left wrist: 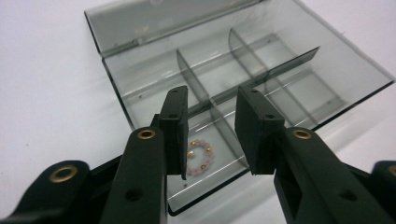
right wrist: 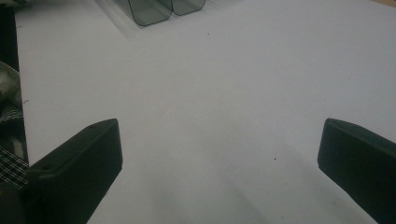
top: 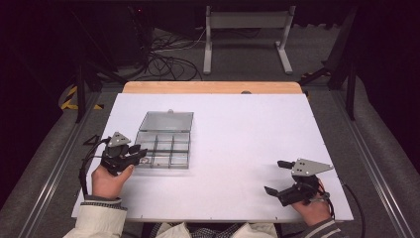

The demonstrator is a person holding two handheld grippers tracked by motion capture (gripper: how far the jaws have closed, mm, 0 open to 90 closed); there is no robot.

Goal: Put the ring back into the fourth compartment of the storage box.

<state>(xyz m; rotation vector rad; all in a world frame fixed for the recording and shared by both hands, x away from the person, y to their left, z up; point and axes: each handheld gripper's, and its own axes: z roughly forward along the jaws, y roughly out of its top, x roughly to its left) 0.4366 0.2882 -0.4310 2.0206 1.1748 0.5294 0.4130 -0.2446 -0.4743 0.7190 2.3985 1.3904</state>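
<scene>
Two grippers are working over a white table [top: 223, 148], and the clear box [top: 166, 141] is serving as the landmark here. The left gripper [left wrist: 210, 135] is hovering at the box's near left corner, its jaws standing partly apart with a modest gap between them and nothing clamped. Through that gap, in the left gripper view, a small pink beaded bracelet [left wrist: 200, 157] with gold beads is lying on the floor of the box's nearest corner compartment, just below the jaw tips; whether the pads are touching it I cannot tell. The box is sitting with its lid [top: 167, 120] folded flat back on the far side, and thin smoky dividers are splitting it into several compartments, the other ones looking bare. The left hand [top: 110, 179] is gripping the tool from the near side of the box, a pale sleeve [top: 99, 218] trailing behind it.

The right gripper [top: 278, 176] is resting well away from the box, toward the table's near right edge, its jaws spread wide and holding nothing. In the right gripper view only bare white surface is lying between the two pads, with a corner of the box showing far ahead. Beyond the box, a strip of wooden board [top: 213, 88] is edging the table's far side, and cables [top: 168, 62] are lying on the grey floor past it
</scene>
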